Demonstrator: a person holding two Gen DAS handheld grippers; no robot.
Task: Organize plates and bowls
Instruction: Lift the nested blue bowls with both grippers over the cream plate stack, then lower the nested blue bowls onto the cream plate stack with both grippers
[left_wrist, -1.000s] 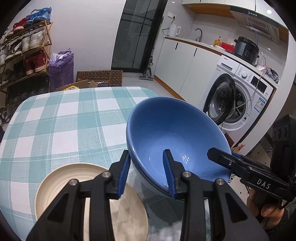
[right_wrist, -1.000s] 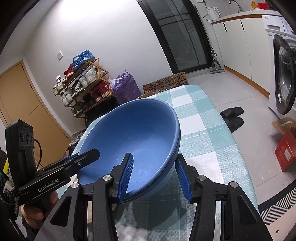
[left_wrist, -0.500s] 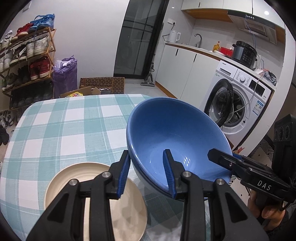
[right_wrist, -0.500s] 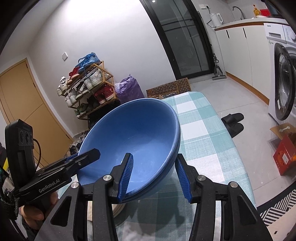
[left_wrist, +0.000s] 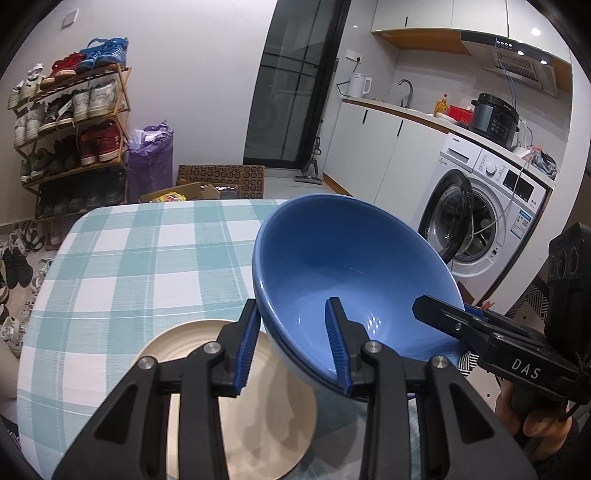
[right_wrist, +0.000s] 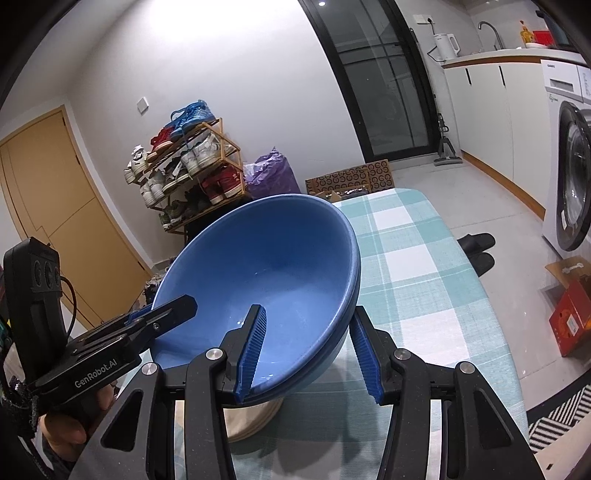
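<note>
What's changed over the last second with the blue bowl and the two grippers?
Both grippers have lifted the blue bowl higher off the checked table: more of the cream plate below shows. Unchanged: left gripper and right gripper each stay clamped on opposite sides of the rim, one of the fingers inside, one outside; the plate lies where it was.

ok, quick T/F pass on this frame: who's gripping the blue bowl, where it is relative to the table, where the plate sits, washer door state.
1. Both grippers clamp the blue bowl at its rim: true. The left gripper and right gripper each have one finger inside and one outside.
2. The bowl rests flat on the checked tablecloth: false. It is lifted off and tilted.
3. The cream plate lies on the table below the bowl: true.
4. The washing machine door is closed: false. It hangs open.
5. The bowl holds food: false. It is empty.
</note>
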